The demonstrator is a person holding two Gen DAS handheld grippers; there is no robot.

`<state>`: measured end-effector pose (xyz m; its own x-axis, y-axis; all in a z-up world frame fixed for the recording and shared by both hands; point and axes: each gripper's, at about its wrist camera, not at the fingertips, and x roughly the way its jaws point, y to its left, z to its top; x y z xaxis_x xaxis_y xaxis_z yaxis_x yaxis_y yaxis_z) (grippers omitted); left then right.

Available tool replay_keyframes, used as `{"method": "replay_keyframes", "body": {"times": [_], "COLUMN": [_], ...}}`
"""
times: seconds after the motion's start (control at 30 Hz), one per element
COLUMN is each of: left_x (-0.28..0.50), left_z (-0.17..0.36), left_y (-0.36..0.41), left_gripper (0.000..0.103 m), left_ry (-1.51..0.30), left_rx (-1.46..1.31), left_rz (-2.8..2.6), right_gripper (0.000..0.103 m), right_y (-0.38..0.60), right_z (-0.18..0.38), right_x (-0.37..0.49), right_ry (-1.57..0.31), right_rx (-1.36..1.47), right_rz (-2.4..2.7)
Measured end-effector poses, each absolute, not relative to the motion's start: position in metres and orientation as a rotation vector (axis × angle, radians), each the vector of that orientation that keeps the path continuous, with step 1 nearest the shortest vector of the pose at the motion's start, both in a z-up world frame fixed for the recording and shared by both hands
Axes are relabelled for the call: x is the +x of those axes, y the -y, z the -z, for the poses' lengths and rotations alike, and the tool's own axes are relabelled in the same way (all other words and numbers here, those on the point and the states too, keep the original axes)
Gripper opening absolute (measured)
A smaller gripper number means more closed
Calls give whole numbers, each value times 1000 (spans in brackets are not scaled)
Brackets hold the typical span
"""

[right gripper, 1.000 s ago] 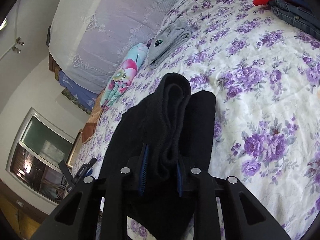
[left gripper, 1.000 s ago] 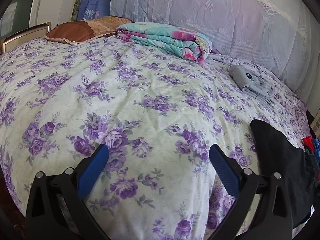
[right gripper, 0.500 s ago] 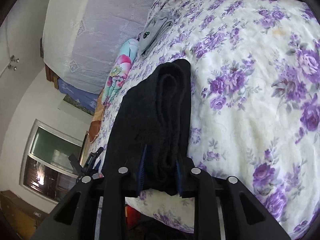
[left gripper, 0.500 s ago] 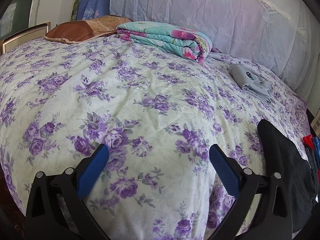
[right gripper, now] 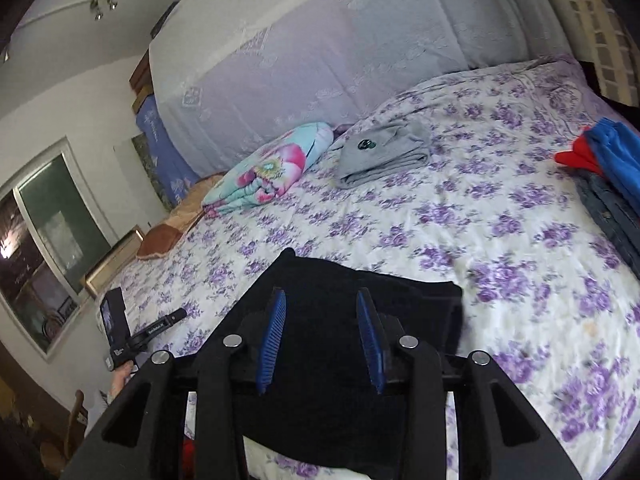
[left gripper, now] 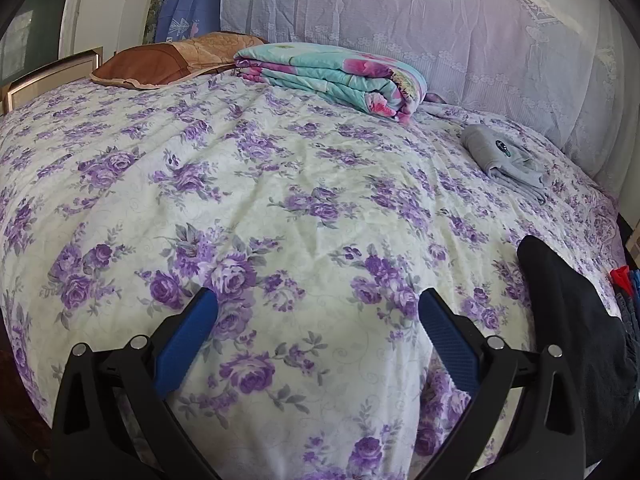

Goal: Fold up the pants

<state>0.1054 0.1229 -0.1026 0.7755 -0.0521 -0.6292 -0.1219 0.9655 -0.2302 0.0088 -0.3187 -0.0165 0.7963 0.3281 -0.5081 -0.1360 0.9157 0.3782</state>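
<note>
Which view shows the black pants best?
The right wrist view: the black pants fill its lower centre, lying on the floral bedspread. The left wrist view catches only a dark strip at its right edge.

flowered bed (left gripper: pixel 304 184) with black pants (right gripper: pixel 352 344)

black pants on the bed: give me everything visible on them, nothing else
The black pants are a dark, soft, fleecy-looking garment, folded into a compact flat bundle lying near the front edge of the floral bedspread. No logo or seams can be made out. In the left wrist view they show as a long dark strip at the right. The right gripper has just been opening; its blue pads sit apart over the cloth, not visibly pressing it.
</note>
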Motion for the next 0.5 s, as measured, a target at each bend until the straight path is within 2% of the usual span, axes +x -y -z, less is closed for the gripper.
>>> {"method": "replay_keyframes", "body": {"times": [0.13, 0.17, 0.2, 0.27, 0.33, 0.37, 0.4, 0.5], "left_x": [105, 105, 104, 104, 105, 105, 105, 105], "left_z": [103, 103, 103, 103, 103, 103, 103, 103], "left_y": [-124, -123, -123, -123, -122, -121, -121, -120], "left_gripper": [98, 98, 98, 98, 98, 98, 98, 98], "left_ry": [-682, -682, -681, -680, -680, -680, -680, -681], "left_rx": [-269, -269, -269, -266, -257, -250, -246, -243], "left_rz": [-32, -31, -31, -35, -42, -45, -47, -50], "right_gripper": [39, 36, 31, 31, 41, 59, 71, 75], "right_y": [322, 329, 335, 337, 328, 319, 308, 272], "right_z": [77, 88, 88, 79, 62, 51, 40, 20], "right_x": [58, 61, 59, 55, 52, 51, 51, 64], "right_ry": [-818, -828, -816, -839, -818, -796, -773, -755], "right_rx": [367, 412, 440, 483, 443, 391, 331, 206], "right_rz": [-203, -220, -225, -222, -198, -191, -186, -224]}}
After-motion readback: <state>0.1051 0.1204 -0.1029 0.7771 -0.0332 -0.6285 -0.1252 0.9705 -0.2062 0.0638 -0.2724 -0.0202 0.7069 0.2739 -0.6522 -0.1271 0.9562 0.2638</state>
